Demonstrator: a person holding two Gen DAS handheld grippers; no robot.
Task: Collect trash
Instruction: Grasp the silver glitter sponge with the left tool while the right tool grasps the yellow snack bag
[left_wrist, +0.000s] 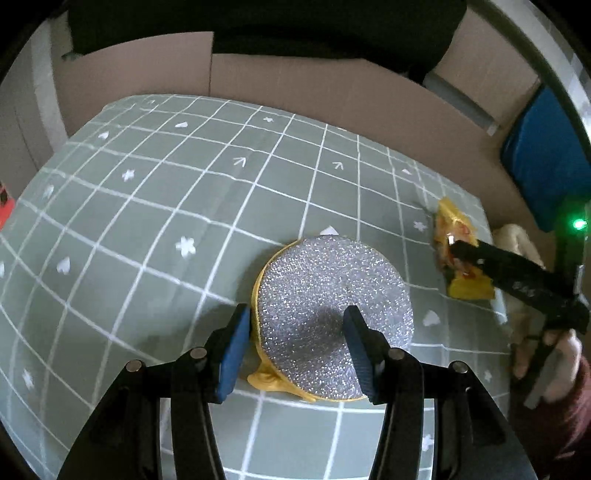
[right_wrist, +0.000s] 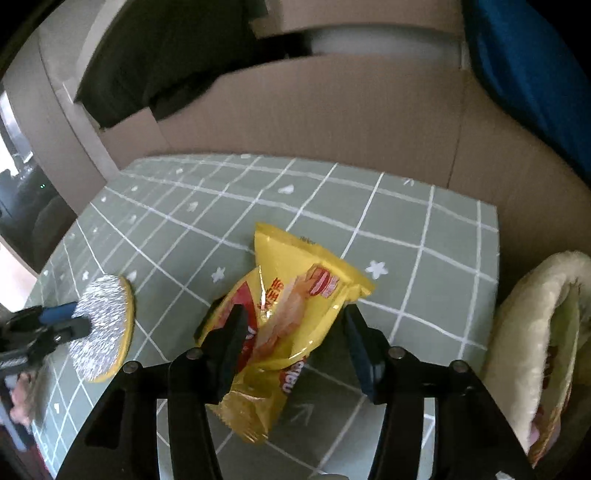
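Note:
A round silver glitter pad with a yellow rim (left_wrist: 332, 317) lies on the green grid tablecloth (left_wrist: 147, 206). My left gripper (left_wrist: 297, 345) is open, its blue-padded fingers on either side of the pad's near half. A crumpled yellow snack wrapper (right_wrist: 291, 314) lies near the table's right edge. My right gripper (right_wrist: 295, 343) is open around the wrapper, one finger at each side. In the left wrist view the right gripper (left_wrist: 458, 253) sits over the wrapper (left_wrist: 461, 284). The right wrist view shows the pad (right_wrist: 103, 328) with the left gripper (right_wrist: 74, 317) at it.
Cardboard panels (left_wrist: 332, 85) stand behind the table. A blue cushion (left_wrist: 539, 158) is at the back right. A cream fluffy round basket (right_wrist: 535, 354) sits just off the table's right edge. A red object (left_wrist: 5, 206) shows at the far left.

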